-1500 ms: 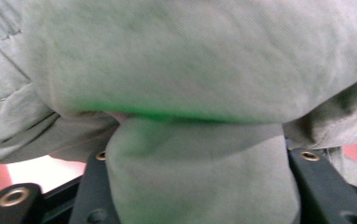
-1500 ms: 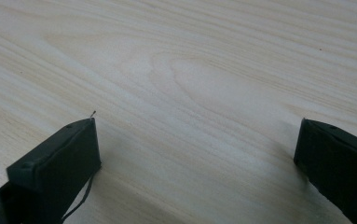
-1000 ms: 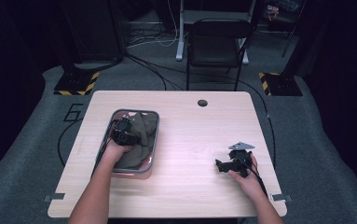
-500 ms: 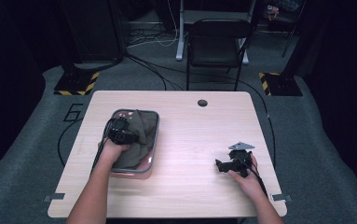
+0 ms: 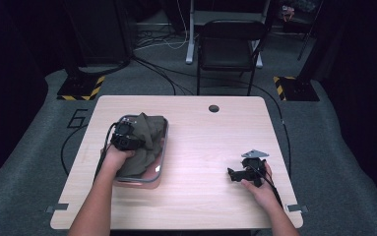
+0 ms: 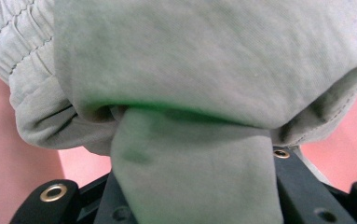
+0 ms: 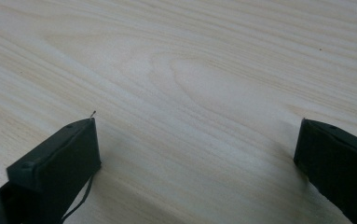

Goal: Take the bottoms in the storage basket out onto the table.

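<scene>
**Left jaws pinching the garment over the tray**

Left of centre in the high view, I keep my left gripper clamped on a fold of the olive sweatpants, bunched in the pink tray, probably to lift them. My right gripper rests on the tabletop at lower right, jaws spread, empty.

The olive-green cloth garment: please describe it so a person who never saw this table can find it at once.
On the light wooden table, look at its left half for the shallow pink tray. The crumpled olive-green cloth garment lies in it, a fold clamped in the left gripper. It is the table's one soft thing.
</scene>
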`<action>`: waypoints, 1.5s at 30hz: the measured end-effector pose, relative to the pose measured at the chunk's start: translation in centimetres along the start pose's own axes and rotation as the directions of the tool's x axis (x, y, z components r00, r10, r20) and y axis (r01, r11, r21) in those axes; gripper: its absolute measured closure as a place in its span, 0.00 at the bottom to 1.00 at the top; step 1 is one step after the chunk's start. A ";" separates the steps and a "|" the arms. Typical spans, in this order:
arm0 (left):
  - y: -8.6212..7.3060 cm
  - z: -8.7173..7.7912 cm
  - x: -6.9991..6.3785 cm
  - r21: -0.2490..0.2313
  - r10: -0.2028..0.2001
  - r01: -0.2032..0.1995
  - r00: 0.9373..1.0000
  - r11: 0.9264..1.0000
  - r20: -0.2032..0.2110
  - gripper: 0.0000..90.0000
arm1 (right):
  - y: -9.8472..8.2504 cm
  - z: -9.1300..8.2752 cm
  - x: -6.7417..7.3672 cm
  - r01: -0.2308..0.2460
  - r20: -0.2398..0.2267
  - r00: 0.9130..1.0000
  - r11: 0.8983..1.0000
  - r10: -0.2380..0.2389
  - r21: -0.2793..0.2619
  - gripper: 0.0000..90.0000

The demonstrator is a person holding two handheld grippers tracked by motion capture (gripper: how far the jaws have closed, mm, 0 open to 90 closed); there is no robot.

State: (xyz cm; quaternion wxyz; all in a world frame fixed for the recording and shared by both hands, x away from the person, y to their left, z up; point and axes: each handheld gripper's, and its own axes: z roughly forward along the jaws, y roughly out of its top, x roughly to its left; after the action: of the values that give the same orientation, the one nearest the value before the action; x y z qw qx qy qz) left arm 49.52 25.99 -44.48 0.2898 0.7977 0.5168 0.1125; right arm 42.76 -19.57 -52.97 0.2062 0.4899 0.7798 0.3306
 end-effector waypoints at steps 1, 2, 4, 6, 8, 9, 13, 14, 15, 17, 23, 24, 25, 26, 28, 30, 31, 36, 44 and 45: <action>0.1 -0.2 0.0 -0.002 0.004 -0.004 1.000 1.000 -0.002 0.74 | 0.0 0.0 0.0 0.000 0.000 1.000 1.000 0.000 0.000 0.00; 0.2 -0.4 -0.1 -0.001 0.001 -0.001 1.000 1.000 -0.006 0.74 | 0.0 0.0 0.0 -0.001 0.000 1.000 1.000 0.001 0.000 0.00; 0.4 -0.9 -0.1 -0.015 0.011 -0.011 1.000 1.000 -0.008 0.74 | 0.0 0.0 0.0 0.000 0.000 1.000 1.000 0.000 0.000 0.00; 0.5 -1.3 -0.3 -0.027 0.014 -0.014 1.000 1.000 -0.005 0.74 | 0.0 0.0 0.0 0.000 0.000 1.000 1.000 0.000 0.000 0.00; 0.6 -1.7 -0.3 -0.034 0.031 -0.031 0.999 0.999 -0.012 0.74 | 0.0 0.0 0.0 0.000 0.000 1.000 1.000 0.000 0.000 0.00; 0.7 -2.0 -0.4 -0.034 0.035 -0.035 0.999 0.999 -0.013 0.74 | 0.0 0.0 0.0 0.000 0.000 1.000 1.000 0.000 0.000 0.00; 1.1 -3.0 -0.6 -0.051 0.047 -0.048 0.999 0.998 -0.017 0.74 | 0.0 0.0 0.0 0.000 0.000 1.000 1.000 0.000 0.000 0.00; 1.1 -3.2 -0.6 -0.051 0.051 -0.051 0.999 0.997 -0.015 0.74 | 0.0 0.0 0.0 0.000 0.000 1.000 1.000 0.000 0.000 0.00; 1.2 -3.4 -0.6 -0.060 0.048 -0.049 0.999 0.997 -0.016 0.74 | 0.0 0.0 0.0 0.000 0.000 1.000 1.000 0.000 0.000 0.00; 1.3 -3.8 -0.6 -0.066 0.053 -0.054 0.998 0.996 -0.019 0.74 | 0.0 0.0 0.0 0.000 0.000 1.000 1.000 0.000 0.000 0.00; 1.5 -4.8 -0.7 -0.087 0.049 -0.051 0.998 0.995 -0.027 0.74 | 0.0 0.0 0.0 0.000 0.000 1.000 1.000 0.000 0.000 0.00; 1.6 -5.1 -0.7 -0.088 0.053 -0.056 0.998 0.995 -0.029 0.74 | 0.0 0.0 0.0 0.000 0.000 1.000 1.000 0.000 0.000 0.00; 1.6 -5.2 -0.7 -0.094 0.051 -0.053 0.998 0.994 -0.029 0.74 | 0.0 0.0 0.0 0.000 0.000 1.000 1.000 0.000 0.000 0.00; 1.7 -5.4 -0.7 -0.094 0.051 -0.053 0.998 0.994 -0.029 0.74 | 0.0 0.0 0.0 0.000 0.000 1.000 1.000 0.000 0.000 0.00; 1.8 -5.8 -0.7 -0.105 0.055 -0.058 0.998 0.993 -0.034 0.74 | 0.0 0.0 0.0 0.000 0.000 1.000 1.000 0.000 0.000 0.00; 1.9 -6.2 -0.8 -0.113 0.059 -0.063 0.998 0.992 -0.036 0.74 | 0.0 0.0 0.0 0.000 0.000 1.000 1.000 0.000 0.000 0.00; 2.0 -6.3 -0.8 -0.120 0.057 -0.061 0.998 0.991 -0.037 0.74 | 0.0 0.0 0.0 0.000 0.000 1.000 1.000 0.000 0.000 0.00; 2.4 -7.1 -0.9 -0.131 0.071 -0.076 0.997 0.988 -0.040 0.74 | 0.0 0.0 0.0 0.000 0.000 1.000 1.000 0.000 0.000 0.00; 2.9 -7.9 -1.4 -0.142 0.092 -0.097 0.995 0.985 -0.039 0.74 | 0.0 0.0 0.0 0.000 0.000 1.000 1.000 0.000 0.000 0.00; 3.0 -7.9 -1.6 -0.156 0.078 -0.083 0.996 0.984 -0.039 0.74 | 0.0 0.0 0.0 -0.001 -0.001 1.000 1.000 0.001 0.000 0.00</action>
State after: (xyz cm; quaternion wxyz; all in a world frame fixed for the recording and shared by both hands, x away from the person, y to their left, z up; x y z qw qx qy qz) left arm 47.29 26.39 -36.19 0.3384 0.7907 0.4783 0.1776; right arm 42.76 -19.57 -52.97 0.2058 0.4901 0.7798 0.3307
